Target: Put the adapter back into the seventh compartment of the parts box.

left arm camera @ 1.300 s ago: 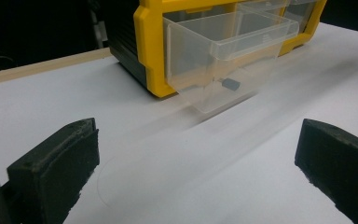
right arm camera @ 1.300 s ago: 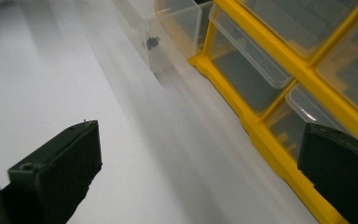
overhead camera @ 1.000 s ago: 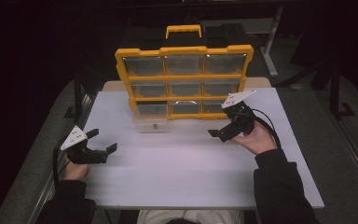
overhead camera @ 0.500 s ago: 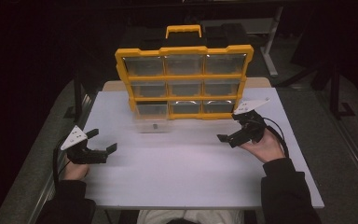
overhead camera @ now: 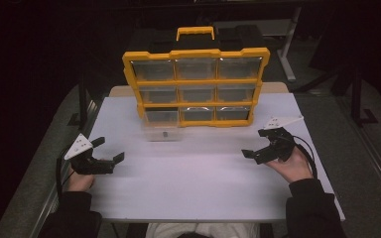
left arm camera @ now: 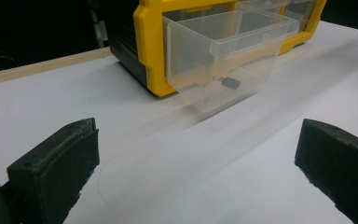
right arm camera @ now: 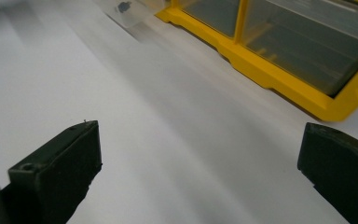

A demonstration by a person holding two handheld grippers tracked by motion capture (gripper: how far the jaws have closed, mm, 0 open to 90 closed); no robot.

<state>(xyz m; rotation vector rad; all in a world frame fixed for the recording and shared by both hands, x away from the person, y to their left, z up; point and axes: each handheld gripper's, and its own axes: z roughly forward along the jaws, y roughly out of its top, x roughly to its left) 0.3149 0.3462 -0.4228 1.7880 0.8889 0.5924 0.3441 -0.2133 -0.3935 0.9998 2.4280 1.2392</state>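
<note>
A yellow plastic organiser case with nine clear drawers (overhead camera: pixel 196 87) stands upright in the upper middle of the high view, at the far side of the white tabletop (overhead camera: pixel 198 188). Its bottom-left clear plastic drawer (overhead camera: pixel 162 130) is pulled out toward the person and holds a small dark block (overhead camera: pixel 165 133), perhaps a tiny part, though it is too small to tell. In the left gripper view that drawer (left arm camera: pixel 221 56) sits upper centre, sticking out of the yellow frame, with the block (left arm camera: pixel 231 83) on its floor.

The left tool (overhead camera: pixel 110 149) rests at the lower left of the high view, jaws wide apart and holding nothing, well apart from the drawer. The right tool (overhead camera: pixel 256 145) sits at the right, just in front of the case's lower right corner, jaws also spread and empty.
</note>
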